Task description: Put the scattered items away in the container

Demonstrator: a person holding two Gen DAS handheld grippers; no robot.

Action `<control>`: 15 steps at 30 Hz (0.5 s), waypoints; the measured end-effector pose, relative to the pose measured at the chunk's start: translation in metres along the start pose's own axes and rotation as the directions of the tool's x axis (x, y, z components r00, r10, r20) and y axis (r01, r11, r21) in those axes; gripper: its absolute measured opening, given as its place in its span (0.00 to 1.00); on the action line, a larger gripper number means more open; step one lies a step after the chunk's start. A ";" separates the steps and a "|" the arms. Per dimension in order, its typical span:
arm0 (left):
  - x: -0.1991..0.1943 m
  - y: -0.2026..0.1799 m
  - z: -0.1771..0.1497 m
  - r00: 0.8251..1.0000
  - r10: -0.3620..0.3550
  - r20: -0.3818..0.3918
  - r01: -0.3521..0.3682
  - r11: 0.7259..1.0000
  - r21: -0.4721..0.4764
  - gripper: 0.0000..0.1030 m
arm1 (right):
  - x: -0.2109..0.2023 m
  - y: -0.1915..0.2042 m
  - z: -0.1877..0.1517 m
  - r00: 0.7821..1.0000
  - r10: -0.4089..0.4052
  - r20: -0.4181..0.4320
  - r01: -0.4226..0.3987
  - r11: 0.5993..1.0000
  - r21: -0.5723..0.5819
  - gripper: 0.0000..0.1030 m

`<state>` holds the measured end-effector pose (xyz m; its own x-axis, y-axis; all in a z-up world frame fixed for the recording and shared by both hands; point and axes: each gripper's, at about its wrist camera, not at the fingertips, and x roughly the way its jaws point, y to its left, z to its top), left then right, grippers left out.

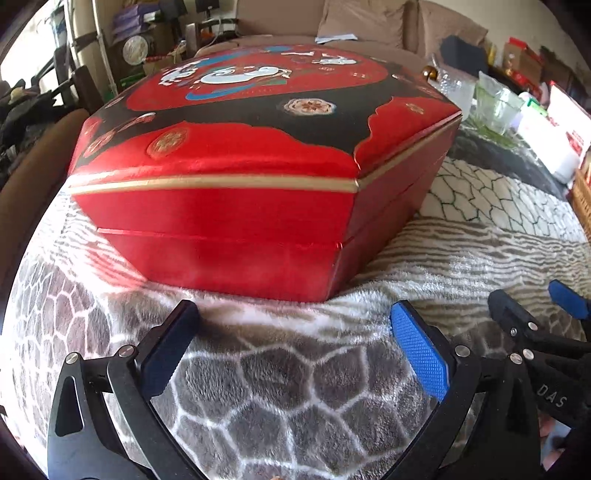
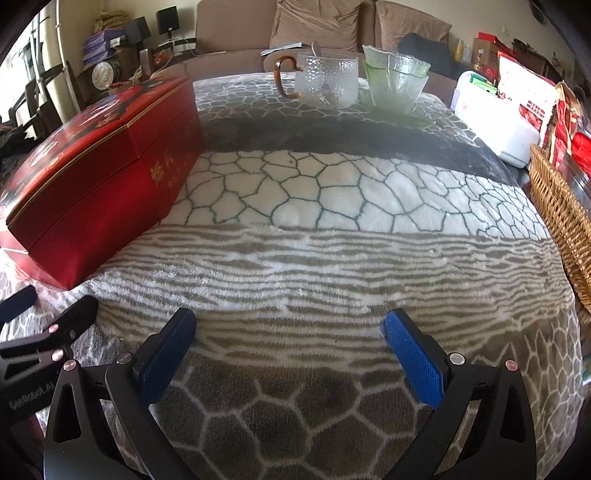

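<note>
red box (image 1: 236, 206): large, many-sided, glossy red walls, gold band under lid, black and red lid top with white and blue figures and round gold medallions; lid shut, contents hidden.
red box, position: fills centre and upper left of left wrist view; left edge of right wrist view (image 2: 99, 177), gold characters on side wall; sits on blanket.
blanket (image 2: 314, 266): plush, grey-brown and white, bands of cobble and wavy stripe pattern, one dark grey band; covers table.
glass mug (image 2: 327, 79): clear, dimpled, amber handle at left; top centre of right wrist view; spoon handle sticking out; other contents unclear.
green glass bowl (image 2: 395, 83): wavy rim, looks like two nested; just right of glass mug; contents not readable.
white container (image 2: 498, 122): upper right of right wrist view, green items on top; inside hidden.
wicker basket (image 2: 561, 218): right edge of right wrist view, only wall visible; red packets behind.
left gripper (image 1: 295, 339): bottom of left wrist view, jaws wide apart, nothing between, blue pads over blanket just before the box.
right gripper (image 2: 290, 343): bottom of right wrist view, jaws wide apart, nothing held, over blanket; also at lower right edge of left wrist view.
sofa (image 2: 325, 26): beige, cushions, behind table at top of frame.
</note>
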<state>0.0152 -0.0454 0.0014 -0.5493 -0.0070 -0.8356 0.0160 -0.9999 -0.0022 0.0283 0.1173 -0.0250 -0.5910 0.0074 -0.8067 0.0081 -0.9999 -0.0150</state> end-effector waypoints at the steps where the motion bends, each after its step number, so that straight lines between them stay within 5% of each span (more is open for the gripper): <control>1: 0.001 0.000 0.000 1.000 -0.003 0.007 0.003 1.000 0.005 1.00 | 0.000 0.000 0.001 1.000 -0.002 0.000 0.002 1.000 -0.001 1.00; 15: 0.004 0.001 0.002 1.000 -0.005 0.012 0.005 1.000 0.001 1.00 | 0.002 0.001 0.000 1.000 -0.010 -0.001 0.010 1.000 0.015 1.00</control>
<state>0.0114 -0.0461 -0.0014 -0.5595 -0.0020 -0.8288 0.0120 -0.9999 -0.0057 0.0272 0.1159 -0.0263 -0.5901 0.0173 -0.8072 -0.0103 -0.9999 -0.0139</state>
